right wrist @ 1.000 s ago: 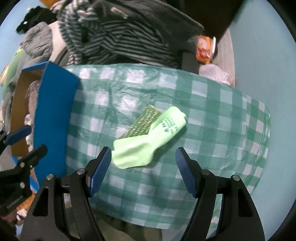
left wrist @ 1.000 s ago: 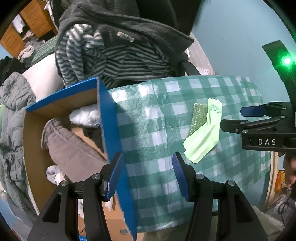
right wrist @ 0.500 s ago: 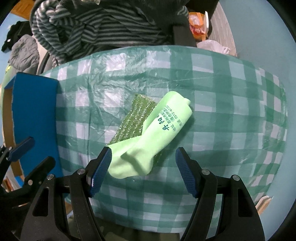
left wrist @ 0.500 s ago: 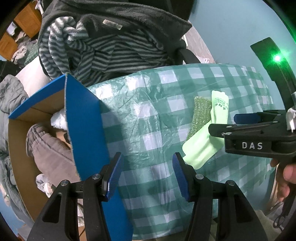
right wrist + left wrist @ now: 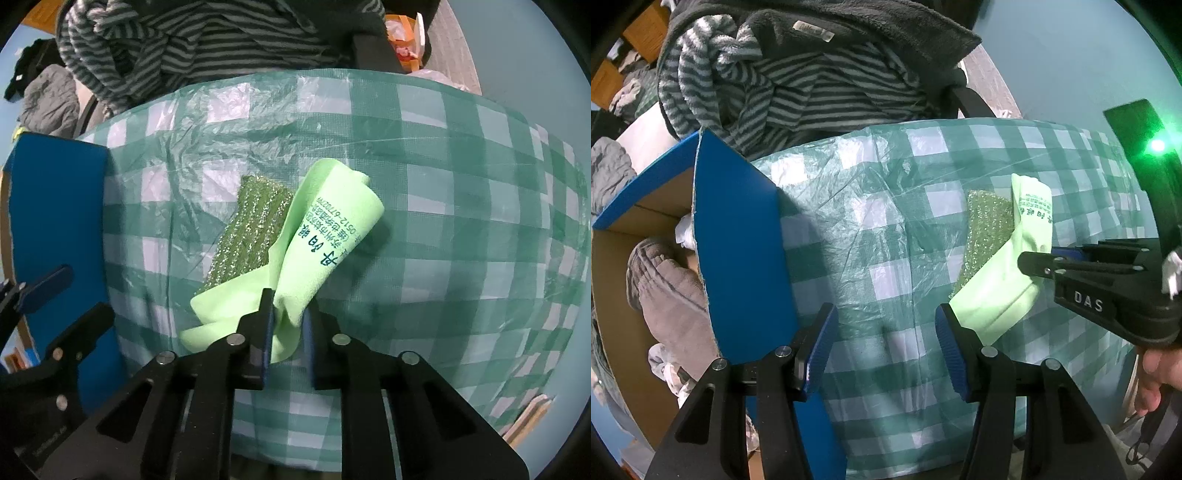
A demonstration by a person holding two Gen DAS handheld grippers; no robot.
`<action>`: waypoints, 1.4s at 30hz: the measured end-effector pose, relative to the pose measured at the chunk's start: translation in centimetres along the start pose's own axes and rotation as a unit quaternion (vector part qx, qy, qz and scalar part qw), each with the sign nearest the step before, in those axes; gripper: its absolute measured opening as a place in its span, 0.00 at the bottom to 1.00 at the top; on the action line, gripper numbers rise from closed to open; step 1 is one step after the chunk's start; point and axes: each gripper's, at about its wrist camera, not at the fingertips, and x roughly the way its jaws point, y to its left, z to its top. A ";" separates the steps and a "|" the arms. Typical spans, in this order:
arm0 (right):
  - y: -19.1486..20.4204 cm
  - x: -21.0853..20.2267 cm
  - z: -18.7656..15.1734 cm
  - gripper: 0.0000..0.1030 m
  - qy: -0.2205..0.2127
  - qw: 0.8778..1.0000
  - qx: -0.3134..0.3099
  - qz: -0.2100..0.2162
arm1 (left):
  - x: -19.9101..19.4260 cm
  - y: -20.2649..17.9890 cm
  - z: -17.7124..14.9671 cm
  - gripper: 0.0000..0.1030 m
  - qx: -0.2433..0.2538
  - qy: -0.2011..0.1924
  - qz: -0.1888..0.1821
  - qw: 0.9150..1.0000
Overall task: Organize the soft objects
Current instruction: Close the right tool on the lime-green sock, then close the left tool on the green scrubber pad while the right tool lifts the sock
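Table (image 5: 461,155), check cover, is the ref point for all below.

Box (image 5: 738,240): blue-faced carton at table's left edge, open top, grey fabric and white bits inside. Prob. the drop spot for soft items.

Clothes pile (image 5: 812,85): striped and dark fleece heaped behind table's far edge. Not involved.

Sponge (image 5: 255,236): glittery green pad, flat on table near centre, partly under the cloth. Untouched.

Cloth (image 5: 332,229): lime green w/ printed text, loosely rolled, lying across sponge. Judged v. light, limp, no stiffness; will drape and drag when lifted, could snag sponge. Best hold is a bunched fold at near end, as now.

R gripper (image 5: 288,325): jaws just closed, pinching cloth's near end between the pads.

L gripper (image 5: 884,347): jaws mid-wide, nothing between, over bare table beside box wall.
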 end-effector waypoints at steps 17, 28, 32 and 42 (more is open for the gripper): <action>-3.6 -3.3 -2.1 0.10 -0.027 1.000 -0.008 -0.005 | 1.0 -2.3 0.6 0.55 0.018 0.018 0.000 1.000; -8.7 -3.7 -3.3 0.10 -0.019 0.999 -0.001 -0.033 | 1.6 -5.7 1.3 0.68 0.029 0.026 -0.007 0.999; -10.1 -3.4 -3.2 0.10 -0.014 0.998 -0.012 -0.053 | 1.9 -6.9 1.7 0.72 0.020 0.029 -0.014 0.999; -12.2 -2.5 -2.5 0.52 -0.019 0.999 -0.010 -0.038 | 3.9 -8.6 2.9 0.76 -0.081 0.047 -0.046 0.995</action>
